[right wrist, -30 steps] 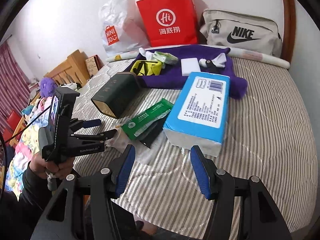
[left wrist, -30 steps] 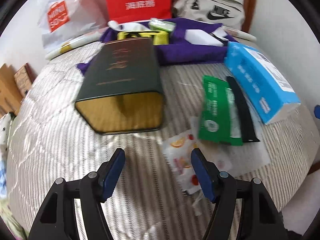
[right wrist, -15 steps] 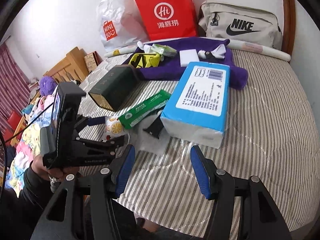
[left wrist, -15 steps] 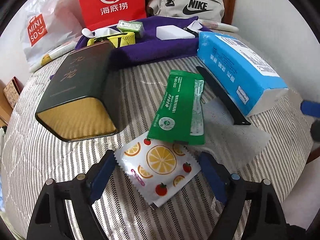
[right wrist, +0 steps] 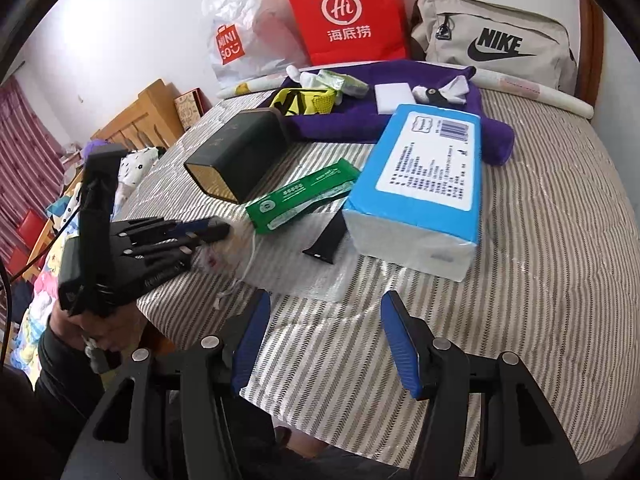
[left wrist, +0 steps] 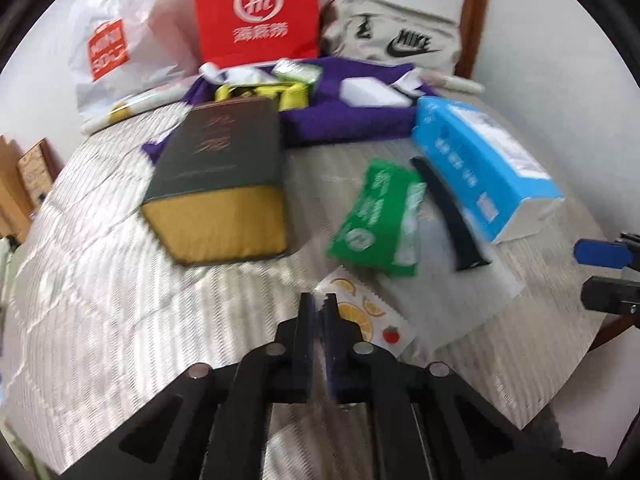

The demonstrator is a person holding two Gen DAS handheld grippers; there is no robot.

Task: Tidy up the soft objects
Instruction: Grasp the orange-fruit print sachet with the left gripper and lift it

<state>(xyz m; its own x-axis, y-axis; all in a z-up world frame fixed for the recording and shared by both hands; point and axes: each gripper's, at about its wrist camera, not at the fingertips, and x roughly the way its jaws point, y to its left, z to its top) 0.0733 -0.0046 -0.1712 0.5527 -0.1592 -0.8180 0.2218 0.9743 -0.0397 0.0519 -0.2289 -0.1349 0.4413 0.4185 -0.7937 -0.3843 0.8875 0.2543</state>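
Your left hand-held gripper (left wrist: 319,312) has its blue-padded fingers pressed nearly together, pinching the near edge of the flat white foil sachet printed with orange slices and a tomato (left wrist: 368,318). The sachet lies on the striped bed cover (left wrist: 100,300) directly ahead of those fingertips; from the right wrist view the same gripper (right wrist: 218,234) reaches in from the left with the crinkled sachet (right wrist: 224,252) at its tip.

Half a second ago that gripper stood wide open with the sachet lying loose between its fingers; now it has closed on it.

Just beyond the sachet sits a soft green plastic tissue pack (left wrist: 378,220), glossy and slightly puffed. To its right lies a narrow black strap (left wrist: 452,216) on a thin clear plastic sheet (left wrist: 472,296), and beyond that a long blue plastic-wrapped tissue brick (left wrist: 480,164) with white ends. Ahead and to the left lies a dark green rectangular box with a gold end face (left wrist: 220,184), tipped on its side. Farther off is a rumpled purple cloth (left wrist: 352,120).

Your right hand-held gripper (right wrist: 324,340) hangs with its blue-padded fingers spread wide over the near edge of the bed, holding nothing; the blue tissue brick (right wrist: 424,184) sits ahead of it, as it did before.
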